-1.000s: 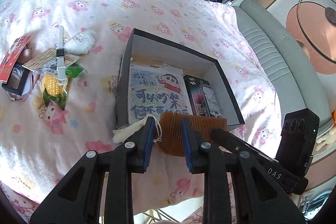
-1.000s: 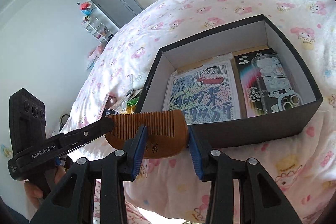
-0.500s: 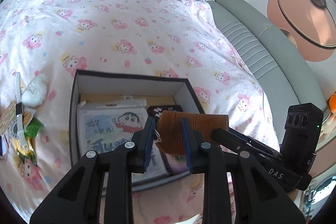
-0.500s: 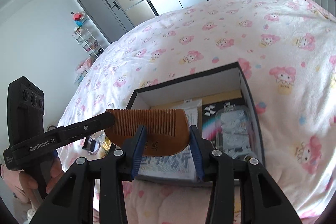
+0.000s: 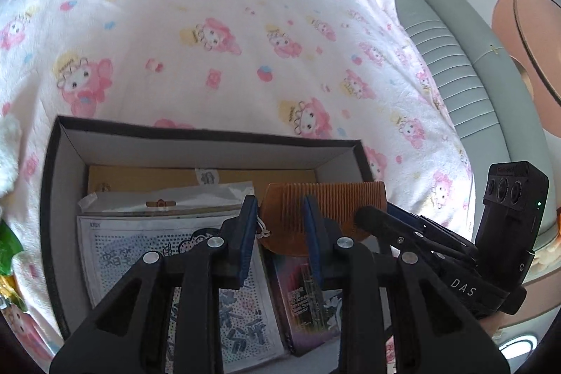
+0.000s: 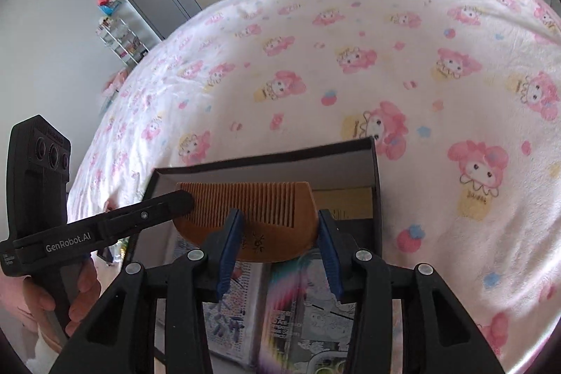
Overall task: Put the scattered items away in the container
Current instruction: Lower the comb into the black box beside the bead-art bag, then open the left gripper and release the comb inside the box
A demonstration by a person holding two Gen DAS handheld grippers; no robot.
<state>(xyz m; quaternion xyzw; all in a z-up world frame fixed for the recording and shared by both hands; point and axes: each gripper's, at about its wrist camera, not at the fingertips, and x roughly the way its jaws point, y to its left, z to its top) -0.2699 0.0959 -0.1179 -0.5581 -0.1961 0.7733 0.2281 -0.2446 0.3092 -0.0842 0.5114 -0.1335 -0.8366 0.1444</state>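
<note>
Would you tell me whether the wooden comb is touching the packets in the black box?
Cannot tell. Both wrist views look past the wooden comb onto the packets, so they overlap and neither contact nor gap shows.

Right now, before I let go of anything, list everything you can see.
wooden comb: one, brown, in the air over the box, between both grippers
box: one, black outside, white inside, open, on the blanket
cartoon sheet: one, white with dark print, flat in the box
packet: one, dark and multicoloured, in the box beside the sheet
tan card: one, under the sheet
blanket: one, pink cartoon print
fluffy item: one, white, outside the box
green wrapper: one, outside the box
left gripper: black, blue pads, shut on the comb
right gripper: jaws just been opening, comb between them, grip unclear
left hand: holding the left gripper's handle
</note>
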